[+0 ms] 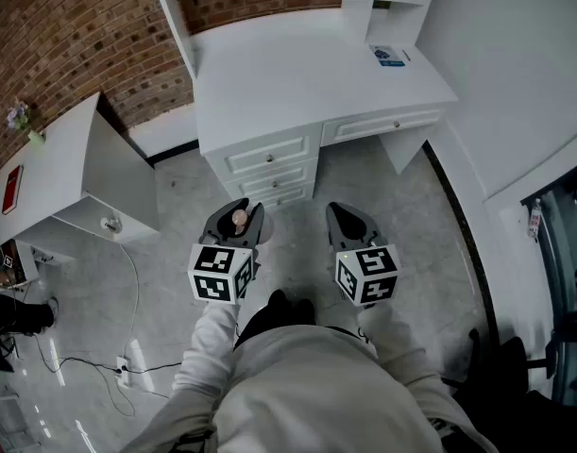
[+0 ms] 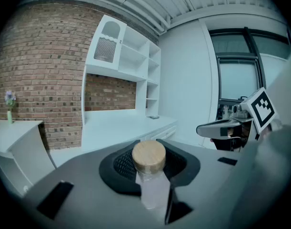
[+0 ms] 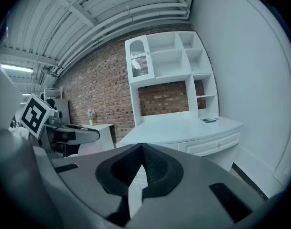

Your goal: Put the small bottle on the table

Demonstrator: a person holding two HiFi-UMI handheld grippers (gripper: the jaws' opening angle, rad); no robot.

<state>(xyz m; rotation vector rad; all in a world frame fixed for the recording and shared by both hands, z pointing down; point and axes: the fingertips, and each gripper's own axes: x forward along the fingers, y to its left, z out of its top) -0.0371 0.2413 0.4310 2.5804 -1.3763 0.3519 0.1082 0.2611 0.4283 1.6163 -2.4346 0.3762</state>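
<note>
Left gripper view is being taken up by the left tool (image 2: 149,152), whose jaws are being clenched on the small bottle (image 2: 152,187). The bottle is clear, and its round wooden lid (image 2: 148,156) is being held uppermost, above the dark pads. In the head view the bottle is being carried in the air over the grey floor (image 1: 175,215), in front of the near edge of the white counter (image 1: 297,74) and its drawers (image 1: 269,159); it is not being rested on the counter. The right tool (image 3: 142,149) is being held beside the left one, over the same floor. Its jaws are being pressed together at the tips, and nothing is being gripped between them.
</note>
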